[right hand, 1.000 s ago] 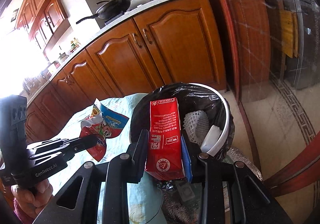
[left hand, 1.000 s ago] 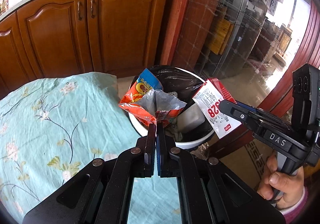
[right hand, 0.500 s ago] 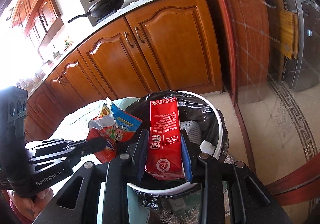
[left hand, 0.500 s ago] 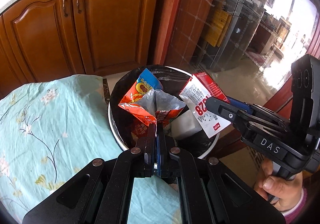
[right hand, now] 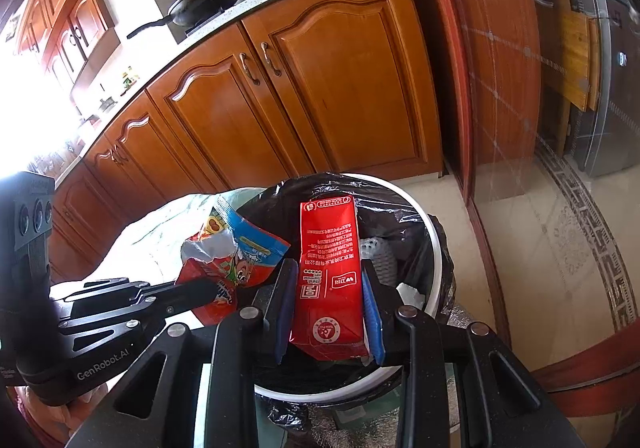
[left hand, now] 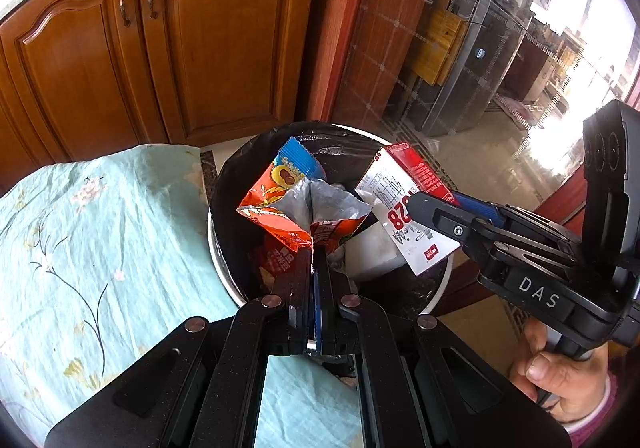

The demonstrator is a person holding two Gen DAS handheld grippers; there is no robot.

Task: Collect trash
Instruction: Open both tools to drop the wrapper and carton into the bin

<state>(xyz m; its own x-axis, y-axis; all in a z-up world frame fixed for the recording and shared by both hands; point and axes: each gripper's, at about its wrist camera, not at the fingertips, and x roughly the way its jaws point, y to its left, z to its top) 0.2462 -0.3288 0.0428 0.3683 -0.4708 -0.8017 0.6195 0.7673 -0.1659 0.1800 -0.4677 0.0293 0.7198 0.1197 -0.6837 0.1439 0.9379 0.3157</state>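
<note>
Both grippers hover over the bin (left hand: 438, 290): left gripper (left hand: 314, 256) pinched tight on the snack bag (left hand: 296, 203), right gripper (right hand: 329, 288) clamped on the red carton (right hand: 329, 280), long axis toward 12 o'clock. Bin's straight below, so letting go should do.

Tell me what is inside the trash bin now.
Inside the black-lined trash bin a white foam net, white scraps and a red wrapper are visible. The held snack bag and red carton cover the rest.

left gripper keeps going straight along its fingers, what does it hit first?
Likely the trash already in the bin: the left gripper, shut on the snack bag, points into its opening. Depth unclear.
</note>
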